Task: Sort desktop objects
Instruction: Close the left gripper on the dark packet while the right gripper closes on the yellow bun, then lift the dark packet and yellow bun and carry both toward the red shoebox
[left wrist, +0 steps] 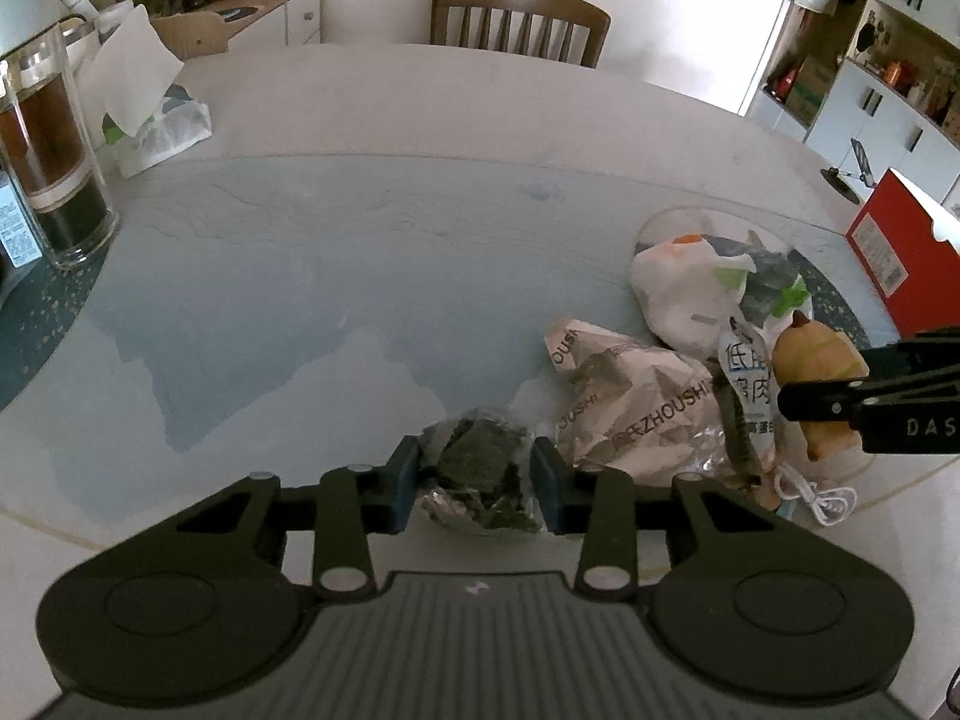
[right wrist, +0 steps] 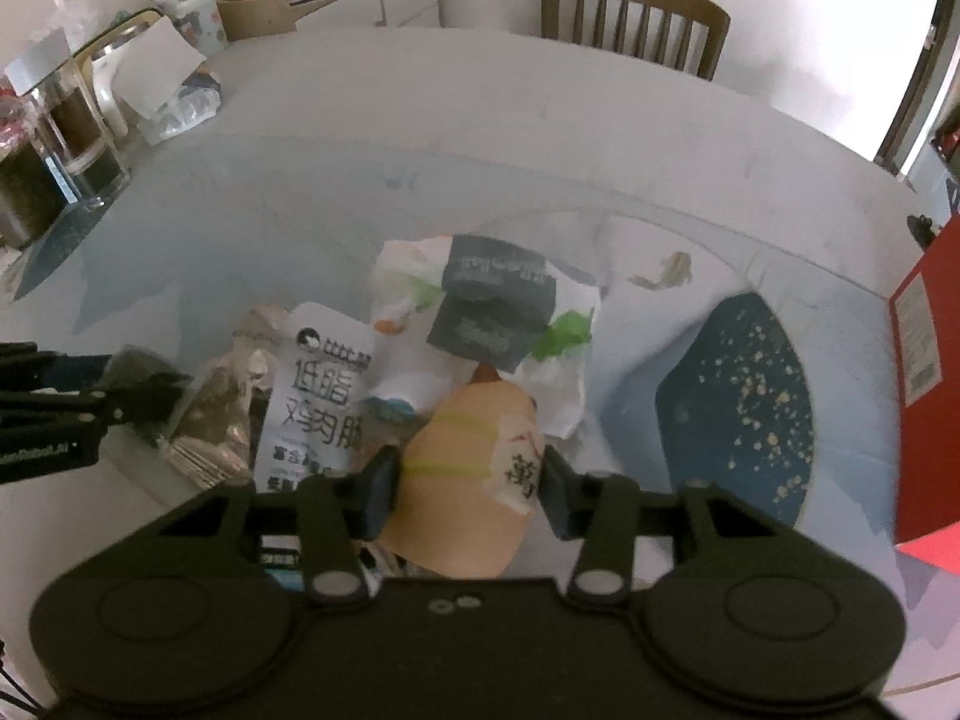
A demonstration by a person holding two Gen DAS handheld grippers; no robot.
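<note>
Desktop objects lie in a loose heap at the near right of the round pale desk (left wrist: 372, 120). A crumpled dark green foil snack wrapper (left wrist: 480, 480) sits between the blue-padded fingers (left wrist: 403, 483) of the left gripper (left wrist: 477, 483), which pinch it from both sides at the near edge of the desk. Just right of it lies a crinkled beige paper bag printed ZHOUSHI (left wrist: 630, 414), and against that bag's right side a white sachet with black Chinese lettering (left wrist: 744, 378). Farther off rests a crumpled white wrapper with orange and green marks (left wrist: 690, 294), with a dark grey packet (right wrist: 495, 303) lying on top of it in the right wrist view. A white looped cord (left wrist: 822, 501) trails at the near right of the heap.

The right gripper (right wrist: 465, 489) has its fingers (right wrist: 378, 495) pressed against the two sides of a tan gourd-shaped wooden toy with green lines and a white label (right wrist: 468, 480), holding it over the heap; in the left wrist view the same toy (left wrist: 816, 360) shows between black fingers entering from the right.

At the far left stand a clear glass jar with dark contents (left wrist: 54, 144) and a soft pack of white tissues (left wrist: 150, 120). A brown wooden chair (left wrist: 519, 21) stands at the far side, and a red cardboard box (left wrist: 900, 246) sits at the right edge.
</note>
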